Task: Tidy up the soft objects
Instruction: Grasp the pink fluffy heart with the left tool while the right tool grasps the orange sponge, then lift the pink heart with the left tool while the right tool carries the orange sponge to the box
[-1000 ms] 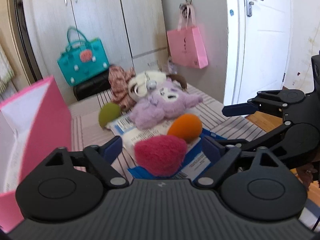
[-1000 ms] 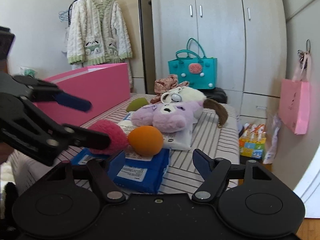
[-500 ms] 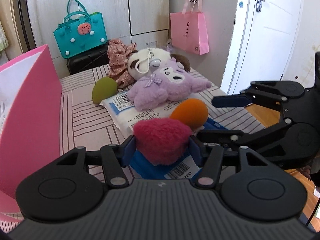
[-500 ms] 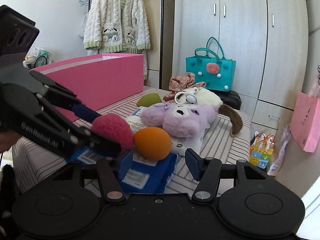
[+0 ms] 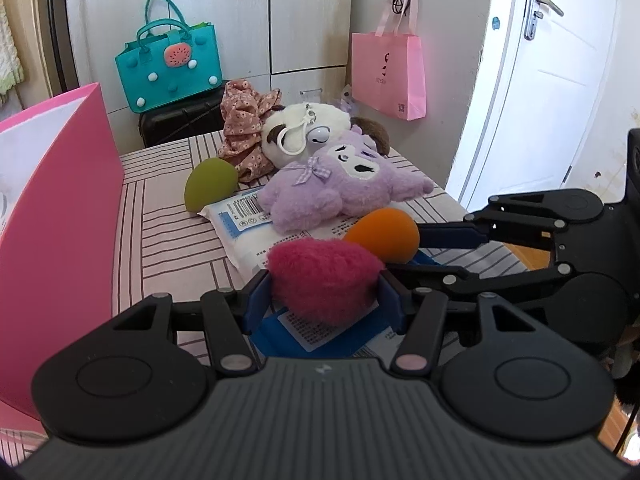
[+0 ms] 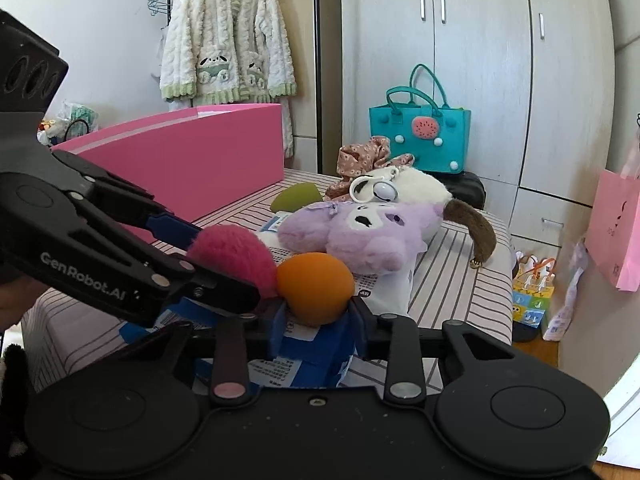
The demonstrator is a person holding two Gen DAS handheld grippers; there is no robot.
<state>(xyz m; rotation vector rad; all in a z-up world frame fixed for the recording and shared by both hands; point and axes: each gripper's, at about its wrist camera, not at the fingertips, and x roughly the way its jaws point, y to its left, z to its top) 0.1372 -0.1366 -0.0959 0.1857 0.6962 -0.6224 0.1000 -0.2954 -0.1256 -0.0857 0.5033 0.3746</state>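
My left gripper point(image 5: 323, 300) is shut on a fuzzy magenta ball point(image 5: 324, 278), which also shows in the right wrist view point(image 6: 234, 258). My right gripper point(image 6: 316, 322) is shut on an orange ball point(image 6: 316, 286), seen beside the magenta one in the left wrist view point(image 5: 382, 238). Both balls sit over blue packets point(image 6: 308, 354) on the striped bed. Behind lie a purple plush point(image 5: 340, 192), a white plush point(image 5: 304, 130), a green ball point(image 5: 210, 188) and a floral cloth point(image 5: 244, 128).
An open pink box point(image 5: 52, 208) stands at the left on the striped bed point(image 5: 160, 236). A white tissue pack point(image 5: 248, 224) lies under the purple plush. A teal bag point(image 5: 170, 68) and a pink paper bag point(image 5: 388, 76) are by the wardrobe. A white door point(image 5: 552, 92) is at right.
Both grippers were open a second ago. The left closed on the magenta ball, then the right closed on the orange ball. Both moved in closer.
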